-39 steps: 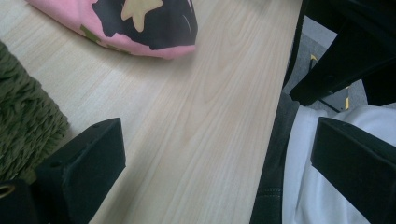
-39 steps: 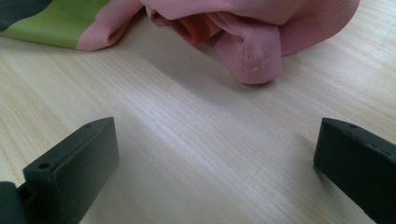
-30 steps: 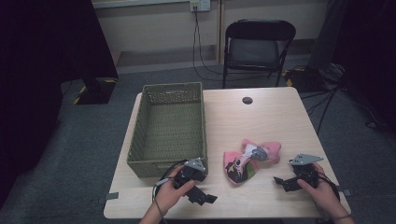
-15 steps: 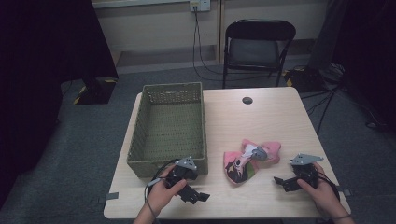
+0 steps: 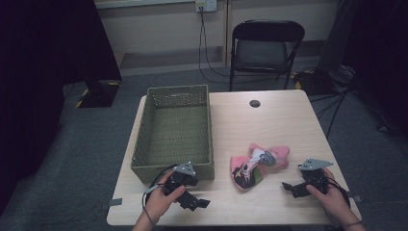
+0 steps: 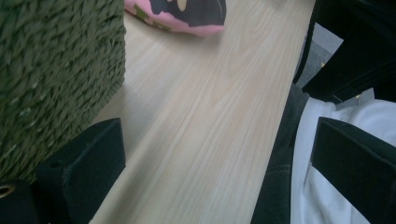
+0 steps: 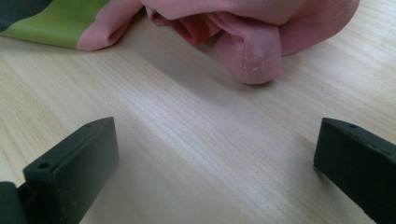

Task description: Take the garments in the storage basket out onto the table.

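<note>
A crumpled pink garment (image 5: 257, 166) with green, black and grey patches lies on the wooden table (image 5: 269, 120), right of centre. The pink garment (image 7: 243, 32) fills the top of the right gripper view, and its edge (image 6: 180, 14) peeks in at the top of the left gripper view. A green woven basket (image 5: 175, 132) stands at the table's left; its wall (image 6: 51, 74) is close beside my left gripper. My left gripper (image 5: 195, 203) rests at the front edge below the basket, open and empty. My right gripper (image 5: 292, 187) sits right of the garment, open and empty, pointing at it.
A small black disc (image 5: 255, 103) lies at the table's far side. A black folding chair (image 5: 267, 48) stands behind the table. A person's dark trousers and white shirt (image 6: 327, 158) are past the table's near edge.
My left gripper has drawn back toward the front edge and turned to point right along the table. The right gripper and the garment have stayed put.
</note>
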The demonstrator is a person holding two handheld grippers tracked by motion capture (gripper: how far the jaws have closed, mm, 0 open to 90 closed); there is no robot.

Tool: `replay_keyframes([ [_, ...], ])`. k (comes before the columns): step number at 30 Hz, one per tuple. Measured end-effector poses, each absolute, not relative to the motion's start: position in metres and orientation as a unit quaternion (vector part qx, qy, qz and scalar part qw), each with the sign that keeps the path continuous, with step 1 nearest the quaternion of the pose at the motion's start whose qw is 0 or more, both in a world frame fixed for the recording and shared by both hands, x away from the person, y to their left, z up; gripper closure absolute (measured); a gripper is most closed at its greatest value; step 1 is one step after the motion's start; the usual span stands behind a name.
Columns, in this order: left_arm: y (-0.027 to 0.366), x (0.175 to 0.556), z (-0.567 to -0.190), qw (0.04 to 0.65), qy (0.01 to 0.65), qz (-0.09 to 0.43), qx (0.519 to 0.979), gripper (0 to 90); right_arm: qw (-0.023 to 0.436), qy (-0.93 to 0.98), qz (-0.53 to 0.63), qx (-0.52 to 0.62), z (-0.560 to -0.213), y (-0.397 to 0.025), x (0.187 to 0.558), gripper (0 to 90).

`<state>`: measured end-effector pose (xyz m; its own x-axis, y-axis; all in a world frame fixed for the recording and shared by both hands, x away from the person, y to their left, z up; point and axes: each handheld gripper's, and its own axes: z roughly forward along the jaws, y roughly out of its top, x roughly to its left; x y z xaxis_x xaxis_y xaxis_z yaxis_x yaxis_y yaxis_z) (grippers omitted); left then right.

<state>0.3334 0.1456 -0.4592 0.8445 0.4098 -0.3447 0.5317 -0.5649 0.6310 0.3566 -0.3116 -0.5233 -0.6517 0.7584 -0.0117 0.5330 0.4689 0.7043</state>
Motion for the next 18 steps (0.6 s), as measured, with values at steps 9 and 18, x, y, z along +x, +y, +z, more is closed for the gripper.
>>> replay_keyframes([
  [9,0.157,0.332,-0.463,0.376,0.272,-0.078,0.882,2.7,0.164,0.841,0.344,0.384,-0.523,-0.312,0.357,0.0],
  [18,0.166,0.332,-0.464,0.375,0.266,-0.083,0.884,2.7,0.164,0.841,0.344,0.384,-0.523,-0.312,0.357,0.0],
])
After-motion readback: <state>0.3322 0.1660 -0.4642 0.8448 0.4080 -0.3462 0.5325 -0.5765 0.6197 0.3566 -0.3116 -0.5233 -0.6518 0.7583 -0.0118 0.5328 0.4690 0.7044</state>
